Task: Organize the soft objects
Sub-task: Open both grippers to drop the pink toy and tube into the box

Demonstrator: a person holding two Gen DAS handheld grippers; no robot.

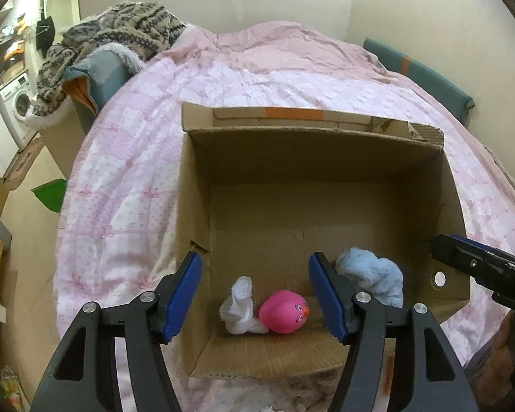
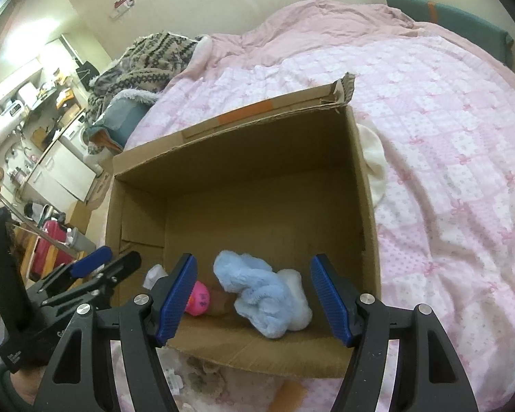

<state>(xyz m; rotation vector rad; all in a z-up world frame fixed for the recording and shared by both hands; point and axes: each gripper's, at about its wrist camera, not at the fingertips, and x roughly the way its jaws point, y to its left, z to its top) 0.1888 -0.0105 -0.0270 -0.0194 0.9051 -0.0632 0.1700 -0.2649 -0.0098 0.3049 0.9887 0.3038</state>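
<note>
Cardboard box [image 1: 326, 171] on bed [image 1: 127, 178], frame centre, containing pink toy [image 1: 283, 312], white cloth [image 1: 240, 305], blue plush [image 2: 264, 295]; left gripper [image 1: 255, 295] and right gripper [image 2: 254, 295] fingers released, empty

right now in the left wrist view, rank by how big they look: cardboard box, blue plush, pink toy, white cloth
1. cardboard box, by far the largest.
2. blue plush, though the left gripper hides part of it.
3. pink toy and white cloth look about alike; too close to rank.
</note>
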